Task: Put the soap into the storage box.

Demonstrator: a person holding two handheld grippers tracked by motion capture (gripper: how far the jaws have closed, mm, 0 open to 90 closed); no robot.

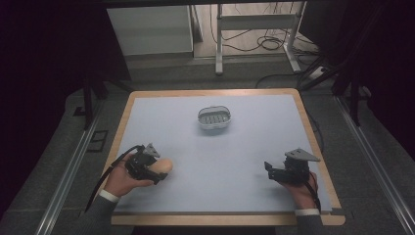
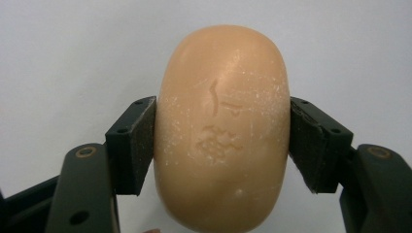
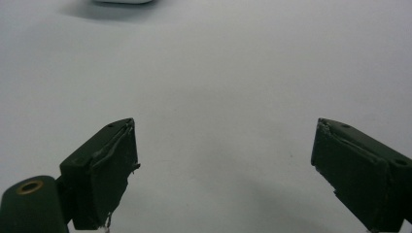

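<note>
A peach-coloured oval bar of soap [image 2: 222, 131] sits between the two black pads of my left gripper [image 2: 222, 141], which is shut on its sides. From above, the soap [image 1: 164, 167] pokes out of the left gripper [image 1: 155, 172] at the near left of the pale blue mat [image 1: 220, 152]. A white soap dish [image 1: 214, 118] with a slotted grey insert stands at the middle back of the mat. My right gripper [image 1: 268, 170] rests at the near right, and its jaws [image 3: 223, 174] stand wide apart over bare mat with nothing between them.
The mat lies on a wooden table [image 1: 313, 142] with its edge showing all round. Beyond the far edge are a white cabinet [image 1: 149, 29], a metal frame leg [image 1: 219, 39] and cables on the floor. A white edge [image 3: 121, 1], apparently the dish, shows at the top of the right gripper view.
</note>
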